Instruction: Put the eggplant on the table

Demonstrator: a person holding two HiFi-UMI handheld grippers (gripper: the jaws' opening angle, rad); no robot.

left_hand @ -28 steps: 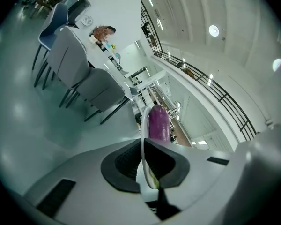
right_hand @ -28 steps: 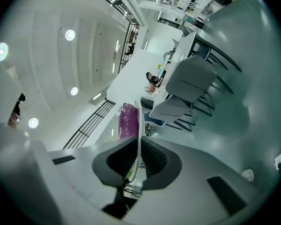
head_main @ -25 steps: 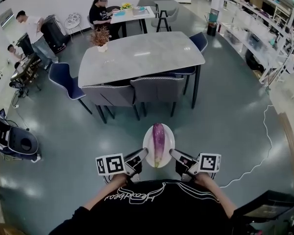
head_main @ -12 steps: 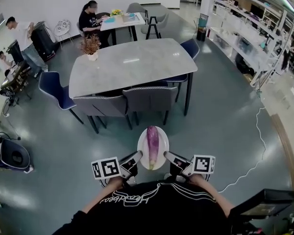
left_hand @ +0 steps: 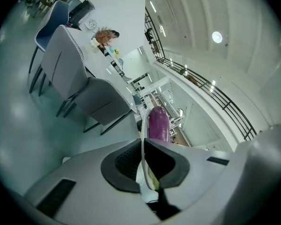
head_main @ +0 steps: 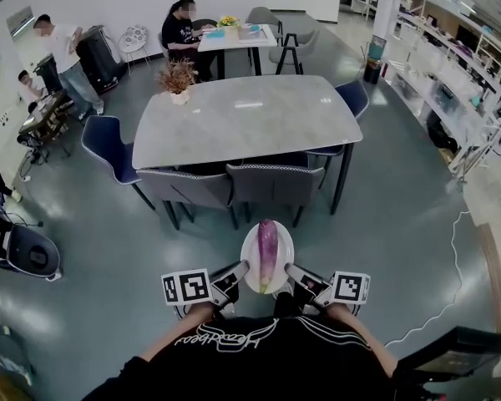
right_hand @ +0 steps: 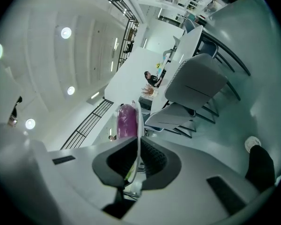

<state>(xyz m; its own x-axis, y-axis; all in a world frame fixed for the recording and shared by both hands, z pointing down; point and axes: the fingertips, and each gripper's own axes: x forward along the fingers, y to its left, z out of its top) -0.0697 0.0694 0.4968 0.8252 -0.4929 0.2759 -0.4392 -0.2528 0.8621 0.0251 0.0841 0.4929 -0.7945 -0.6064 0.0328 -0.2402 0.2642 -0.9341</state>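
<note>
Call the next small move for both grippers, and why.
Probably carry the round white plate forward, kept level, toward the grey stone-top table. The left gripper and the right gripper each have jaws shut on its rim, the purple eggplant lies loose on it, and grey chairs stand between.

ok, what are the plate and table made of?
Plate: plain white with a thin, smooth rim. Probably glazed ceramic, though melamine would look the same from here.
Table: pale grey slab top showing a soft glare from the ceiling lights. It looks like stone or a sintered slab with a satin finish.
</note>
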